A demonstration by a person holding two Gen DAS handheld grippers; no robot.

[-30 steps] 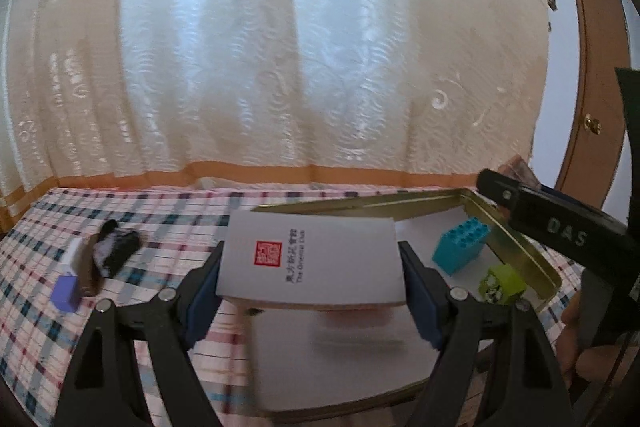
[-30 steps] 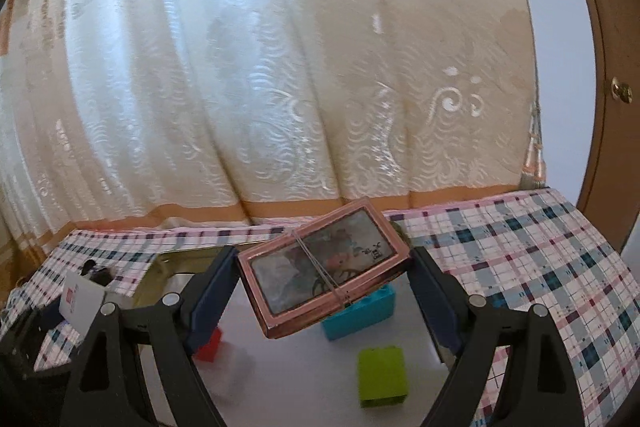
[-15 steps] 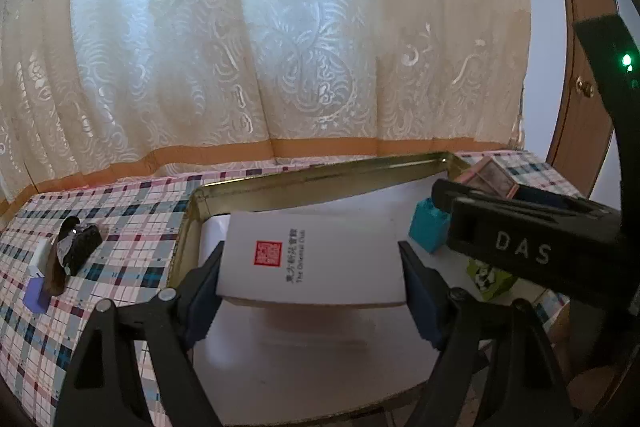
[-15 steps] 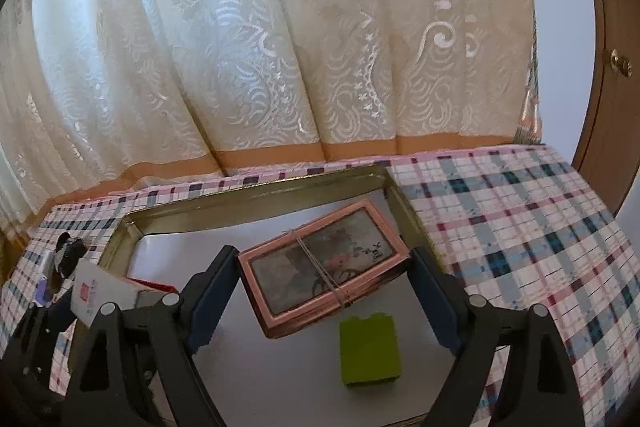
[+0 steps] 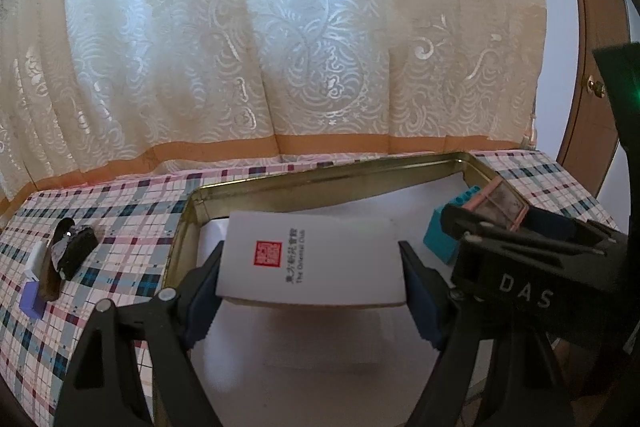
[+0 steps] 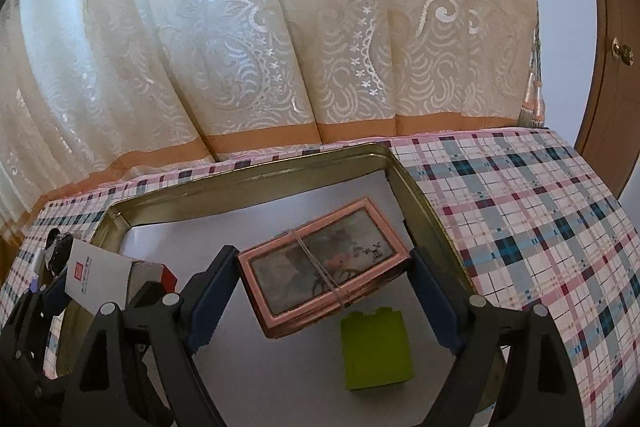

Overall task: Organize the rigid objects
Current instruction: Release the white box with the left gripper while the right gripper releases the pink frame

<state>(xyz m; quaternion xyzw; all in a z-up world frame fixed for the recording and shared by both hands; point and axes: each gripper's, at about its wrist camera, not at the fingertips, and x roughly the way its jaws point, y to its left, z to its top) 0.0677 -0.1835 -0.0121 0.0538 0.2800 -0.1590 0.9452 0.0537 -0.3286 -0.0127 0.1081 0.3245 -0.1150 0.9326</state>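
My left gripper (image 5: pixel 310 261) is shut on a white box (image 5: pixel 316 255) with a red seal, held flat above the left part of the gold-rimmed tray (image 5: pixel 320 175). My right gripper (image 6: pixel 323 261) is shut on a pink-framed box (image 6: pixel 324 267) bound with a rubber band, held over the tray's (image 6: pixel 248 175) right part. A green brick (image 6: pixel 376 349) lies on the tray floor just below that box. A blue brick (image 5: pixel 438 241) stands in the tray behind the right gripper (image 5: pixel 520 267). In the right wrist view the white box (image 6: pixel 98 275) shows at the left, with a red brick (image 6: pixel 168 273) beside it.
The tray lies on a plaid tablecloth (image 6: pixel 520 207). On the cloth left of the tray lie a black object (image 5: pixel 74 251), a purple block (image 5: pixel 32 295) and a white block (image 5: pixel 34 255). A lace curtain (image 5: pixel 300 47) hangs behind; a wooden door (image 6: pixel 616 67) stands at the right.
Both grippers have sunk toward the tray with their boxes still held. The left one moved right over the tray. The pink box now hides the blue brick in the right wrist view.
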